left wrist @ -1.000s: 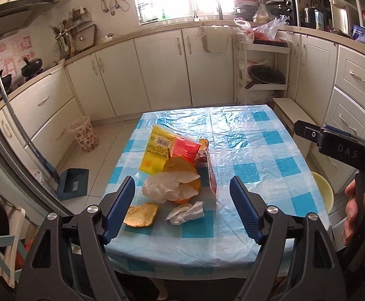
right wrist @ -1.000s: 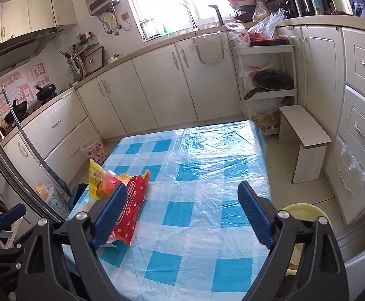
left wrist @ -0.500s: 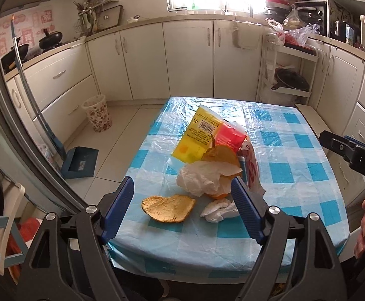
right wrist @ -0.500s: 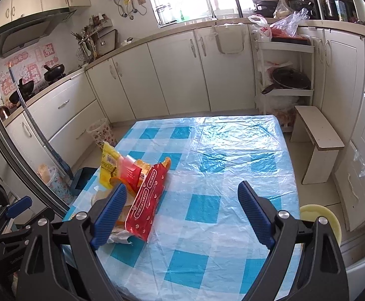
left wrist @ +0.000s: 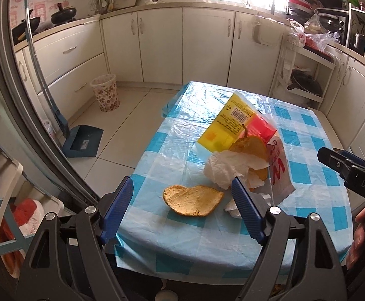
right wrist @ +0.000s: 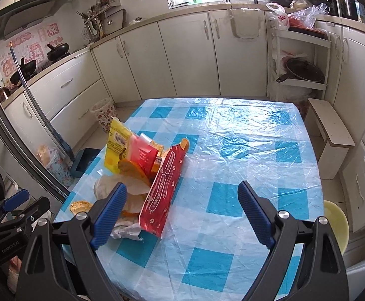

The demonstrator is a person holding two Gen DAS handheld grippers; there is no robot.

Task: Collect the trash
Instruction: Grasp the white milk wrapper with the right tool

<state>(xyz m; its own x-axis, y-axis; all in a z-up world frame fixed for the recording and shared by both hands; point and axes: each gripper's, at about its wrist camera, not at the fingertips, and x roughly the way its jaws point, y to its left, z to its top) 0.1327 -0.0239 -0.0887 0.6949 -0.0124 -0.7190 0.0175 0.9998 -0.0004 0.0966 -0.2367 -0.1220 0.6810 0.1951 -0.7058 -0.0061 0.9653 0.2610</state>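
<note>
A heap of trash lies on the blue-checked tablecloth (left wrist: 182, 140): a yellow-and-red packet (left wrist: 235, 123), a red-and-white snack bag (left wrist: 280, 170), crumpled white tissue (left wrist: 227, 168) and a flat orange peel (left wrist: 192, 199). My left gripper (left wrist: 182, 210) hangs open above the table's near edge, the peel showing between its blue fingers without touching them. In the right wrist view the same heap sits at the left: the red snack bag (right wrist: 163, 190), the yellow packet (right wrist: 116, 143), the tissue (right wrist: 107, 185). My right gripper (right wrist: 181, 213) is open over the cloth, empty.
A flowered waste bin (left wrist: 105, 92) stands on the floor by the cabinets, with a blue dustpan (left wrist: 83, 144) and broom nearer. A wooden stool (right wrist: 331, 135) and a yellow basin (right wrist: 338, 223) are right of the table. Cabinets ring the room.
Both grippers have come closer to the table and lower, and the heap looms larger. The left view has swung so the peel now lies between its fingers.
</note>
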